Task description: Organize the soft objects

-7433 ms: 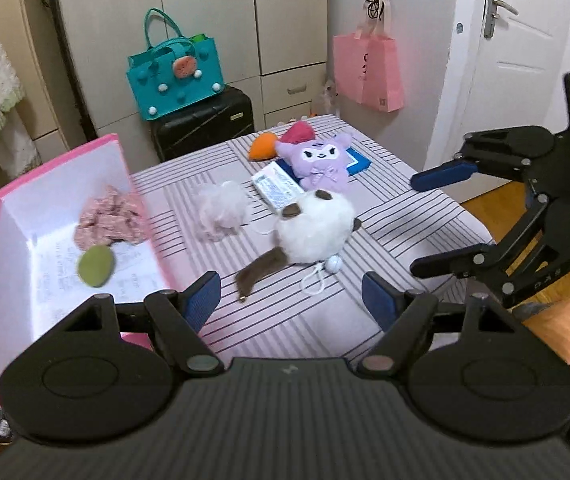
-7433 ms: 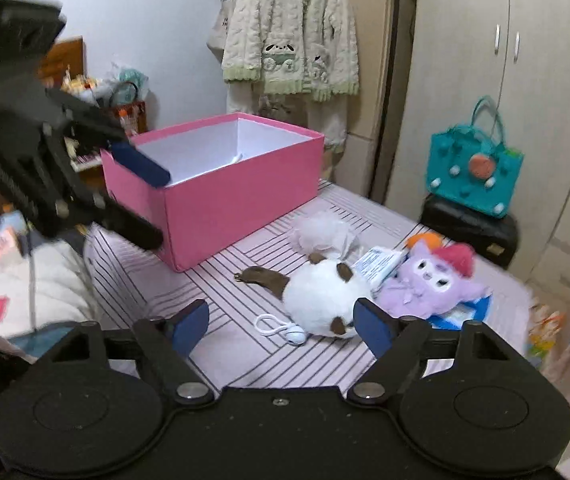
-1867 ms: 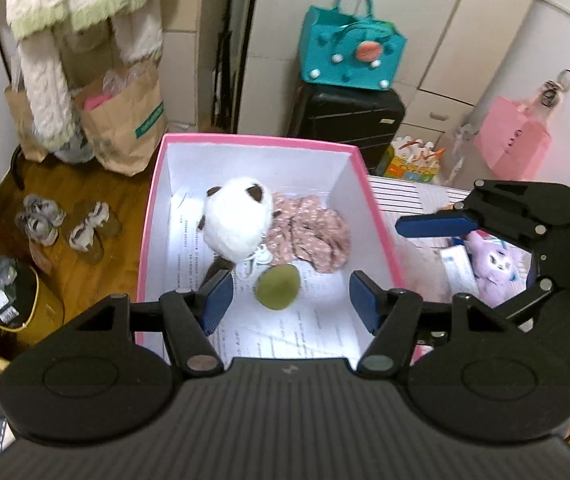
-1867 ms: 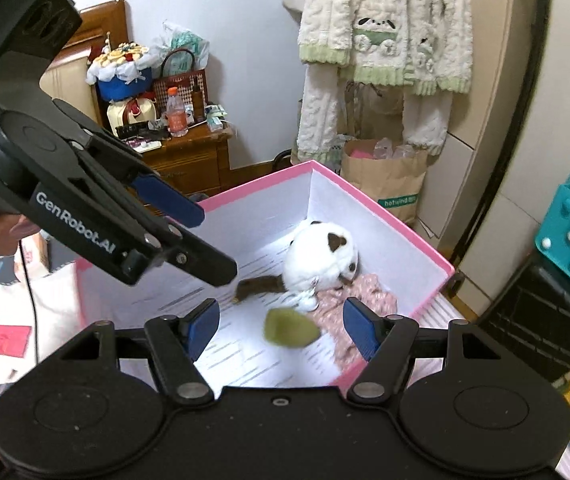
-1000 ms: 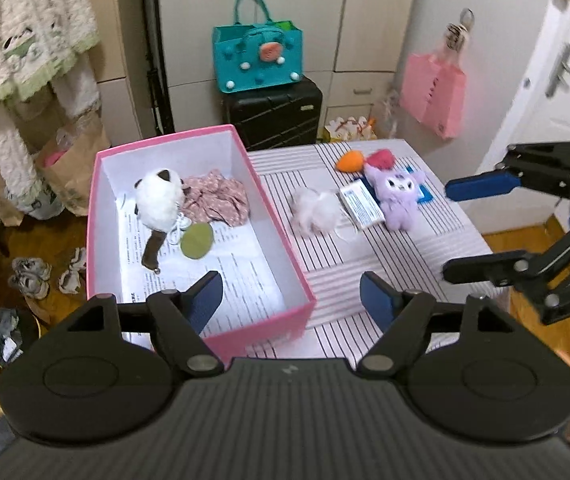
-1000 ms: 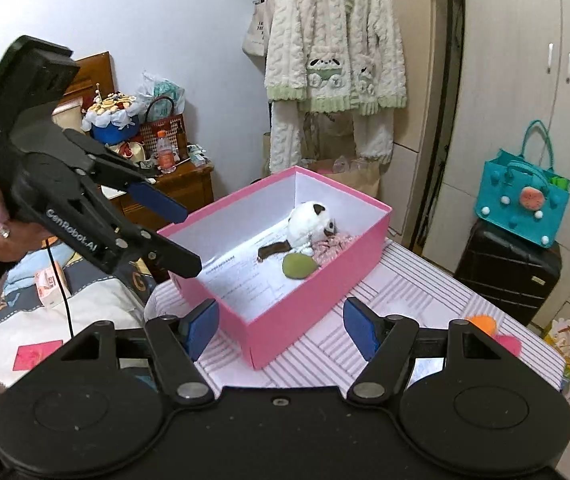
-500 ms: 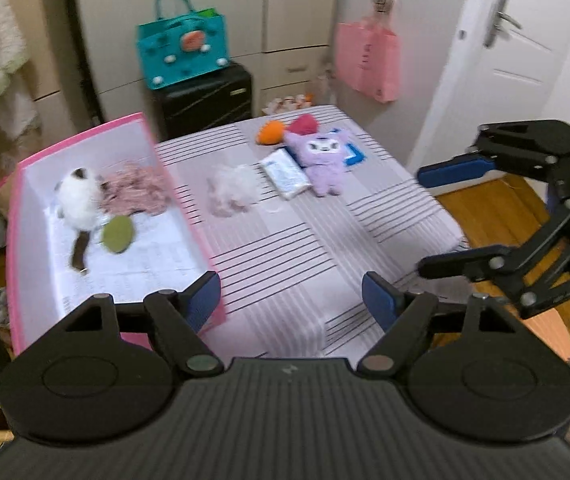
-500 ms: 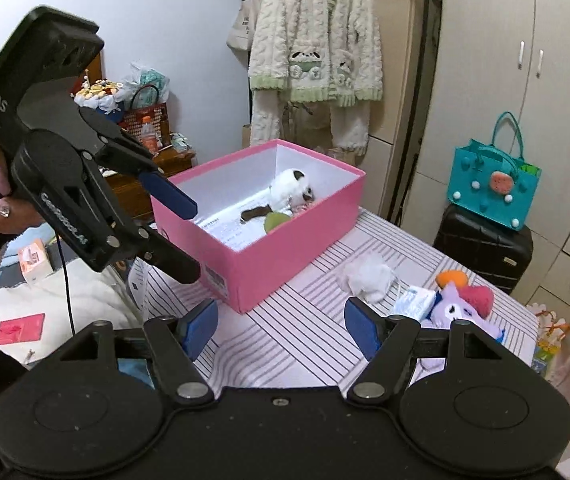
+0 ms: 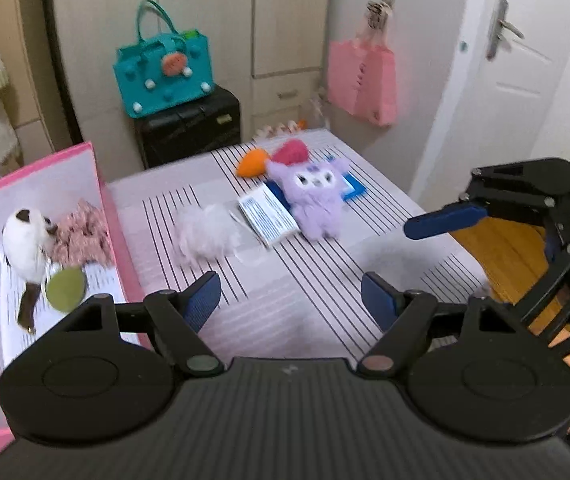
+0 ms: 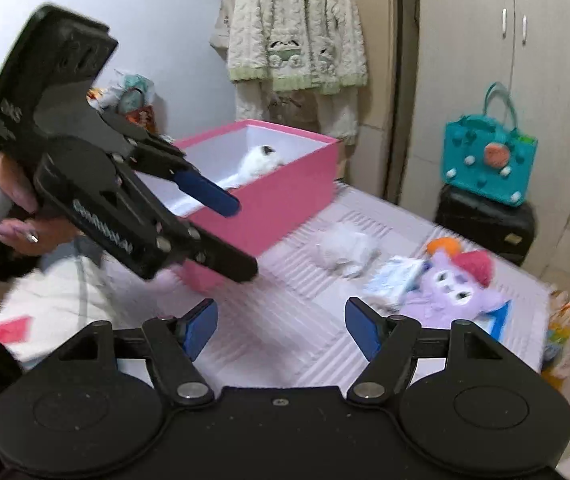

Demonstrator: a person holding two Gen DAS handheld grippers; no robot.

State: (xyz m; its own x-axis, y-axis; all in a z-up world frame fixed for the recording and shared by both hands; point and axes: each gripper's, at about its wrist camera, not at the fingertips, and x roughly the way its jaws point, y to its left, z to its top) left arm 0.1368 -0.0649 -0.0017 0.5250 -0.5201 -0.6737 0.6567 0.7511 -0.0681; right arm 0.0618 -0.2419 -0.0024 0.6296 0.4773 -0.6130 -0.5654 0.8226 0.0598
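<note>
Both grippers hang over the striped table with nothing in them: the left gripper has its blue-padded jaws spread wide, and so does the right gripper. The pink box, a stiff rectangle with white inner walls, sits at the table's edge. Only the left wrist view looks into it, showing the white plush, a pink crinkled cloth and a green pad. On the table lie the fuzzy purple plush and a wispy white puff.
</note>
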